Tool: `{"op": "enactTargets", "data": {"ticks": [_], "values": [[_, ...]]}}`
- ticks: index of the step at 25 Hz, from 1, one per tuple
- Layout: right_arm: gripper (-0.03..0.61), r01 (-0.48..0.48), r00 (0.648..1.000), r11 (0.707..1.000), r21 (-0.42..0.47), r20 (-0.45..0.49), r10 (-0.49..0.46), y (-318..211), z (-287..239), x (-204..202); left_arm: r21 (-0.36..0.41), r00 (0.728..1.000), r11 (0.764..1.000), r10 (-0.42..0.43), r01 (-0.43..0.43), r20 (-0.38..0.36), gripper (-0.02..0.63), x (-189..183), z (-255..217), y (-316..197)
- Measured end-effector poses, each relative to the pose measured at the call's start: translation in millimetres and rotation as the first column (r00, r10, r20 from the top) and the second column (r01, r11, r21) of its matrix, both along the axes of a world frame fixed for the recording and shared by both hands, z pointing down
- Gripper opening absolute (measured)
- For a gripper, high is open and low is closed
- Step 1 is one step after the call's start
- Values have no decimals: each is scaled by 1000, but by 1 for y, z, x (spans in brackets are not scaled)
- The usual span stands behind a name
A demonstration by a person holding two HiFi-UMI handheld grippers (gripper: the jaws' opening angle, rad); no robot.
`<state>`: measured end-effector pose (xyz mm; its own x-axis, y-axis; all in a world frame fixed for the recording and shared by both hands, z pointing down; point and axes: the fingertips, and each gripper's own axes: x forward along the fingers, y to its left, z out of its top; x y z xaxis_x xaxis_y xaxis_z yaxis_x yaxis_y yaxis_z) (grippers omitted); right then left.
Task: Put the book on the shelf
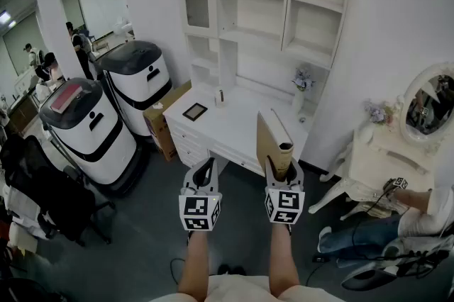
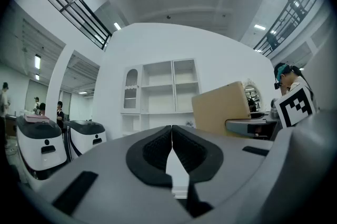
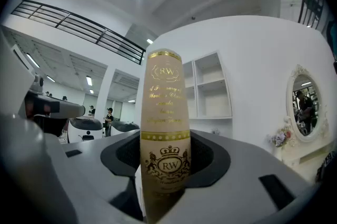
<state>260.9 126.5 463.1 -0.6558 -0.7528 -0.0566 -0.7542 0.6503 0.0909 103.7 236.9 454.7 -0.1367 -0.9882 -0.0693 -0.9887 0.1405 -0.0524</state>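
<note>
The fingers (image 1: 294, 169) of the right gripper (image 1: 283, 167) are spread wide and closed on a tan book (image 1: 273, 140), seen from the head view standing upright with its spine toward the person. The book is held in the air, in front of the white shelf (image 1: 262, 10) and lower than its compartments, near the front edge of the desk (image 1: 227, 120) beneath the shelf. The left gripper (image 1: 206, 164) is level beside it, farther left of the shelf, and carries nothing. In the left gripper view, its two dark fingers meet at the tips with nothing between them; the shelf stands straight ahead and well apart, and the book's plain cover shows at the right. In the right gripper view, the gold-printed spine fills the gap between the fingers, a pad pressed against each cover, with open compartments of the shelf behind it. This looks like the carrying step: the book is gripped but not yet placed. The next move likely calls for raising it, bringing it forward to an open compartment, and keeping it upright so it clears the shelf's edges.
</note>
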Motion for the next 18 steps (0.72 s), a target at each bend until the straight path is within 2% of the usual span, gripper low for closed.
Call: {"op": "enactTargets", "data": {"ticks": [12,18], "values": [[236,12,1000,1000,-5,27,-12,-6,-2,15,1,1000,1000,-5,5,-2,18,11,-2,-4],[236,9,997,1000,-9,80,-8,-22,1,22,-12,1000,1000,-16,17,9,18,8,5,-13]]}}
